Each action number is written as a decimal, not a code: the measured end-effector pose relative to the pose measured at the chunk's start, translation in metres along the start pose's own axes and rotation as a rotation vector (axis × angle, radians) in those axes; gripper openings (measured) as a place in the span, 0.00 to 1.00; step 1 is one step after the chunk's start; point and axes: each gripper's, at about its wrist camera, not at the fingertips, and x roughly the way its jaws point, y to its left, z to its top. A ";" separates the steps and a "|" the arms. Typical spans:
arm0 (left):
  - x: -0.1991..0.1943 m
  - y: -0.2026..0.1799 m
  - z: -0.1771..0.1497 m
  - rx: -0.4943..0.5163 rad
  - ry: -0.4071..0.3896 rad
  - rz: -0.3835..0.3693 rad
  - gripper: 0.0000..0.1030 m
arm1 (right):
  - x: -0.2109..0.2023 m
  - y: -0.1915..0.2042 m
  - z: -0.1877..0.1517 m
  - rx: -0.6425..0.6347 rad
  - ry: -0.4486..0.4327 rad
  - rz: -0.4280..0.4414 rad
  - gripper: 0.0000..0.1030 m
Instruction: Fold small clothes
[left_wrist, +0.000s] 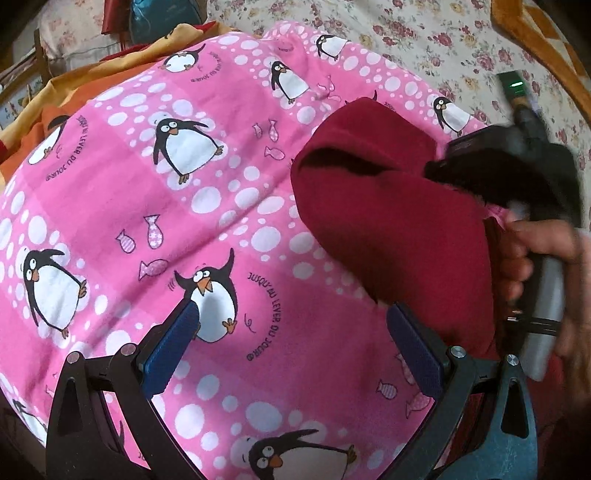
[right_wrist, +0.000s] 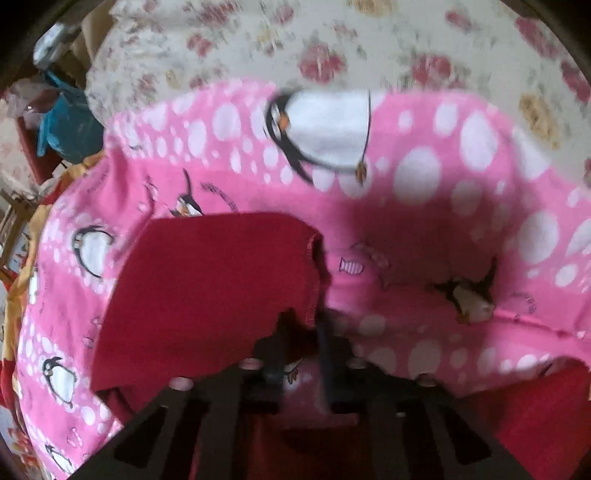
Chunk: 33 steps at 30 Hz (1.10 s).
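**Two hand-held grippers over a pink penguin garment on the bed**

Two hand-held grippers show in our pictures. In the left wrist view, the left hand-held gripper (left_wrist: 291, 347) hangs just above the pink garment (left_wrist: 147, 206), its blue-padded fingers (left_wrist: 173, 350) spread wide apart with nothing between them. The pink garment, printed with penguins, white dots and small fish, lies spread across the bed, whose flowered sheet (left_wrist: 424, 40) shows beyond its far edge.

A dark red cloth (left_wrist: 388, 214) sits on the right part of the pink garment, bunched and partly lifted, with a dark fold opening at its top. We see the right hand-held gripper (left_wrist: 443, 166) at its right edge, blurred, with a bit of pink fabric showing below it; a hand (left_wrist: 535, 266) grips its handle. An orange and yellow cloth (left_wrist: 74, 88) lies just beyond the pink garment's left edge.

In the right wrist view, which is blurred, the right hand-held gripper (right_wrist: 301, 354) has its fingers close together on fabric at the stitched edge of the red cloth (right_wrist: 207, 295). We cannot tell whether red, pink or both are pinched. The pink garment (right_wrist: 424, 229) rises around it in a curved fold, and the flowered sheet (right_wrist: 332, 40) lies behind. A blue object (right_wrist: 70, 125) sits far left, too blurred to identify.
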 end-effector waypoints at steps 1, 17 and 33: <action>-0.001 0.000 0.000 -0.001 -0.003 0.002 0.99 | -0.011 0.000 0.001 0.002 -0.024 0.014 0.08; -0.024 -0.013 -0.003 0.043 -0.059 -0.012 0.99 | -0.254 -0.060 -0.057 -0.014 -0.332 0.091 0.07; -0.033 -0.053 -0.035 0.213 -0.030 -0.058 0.99 | -0.288 -0.247 -0.186 0.263 -0.193 -0.400 0.10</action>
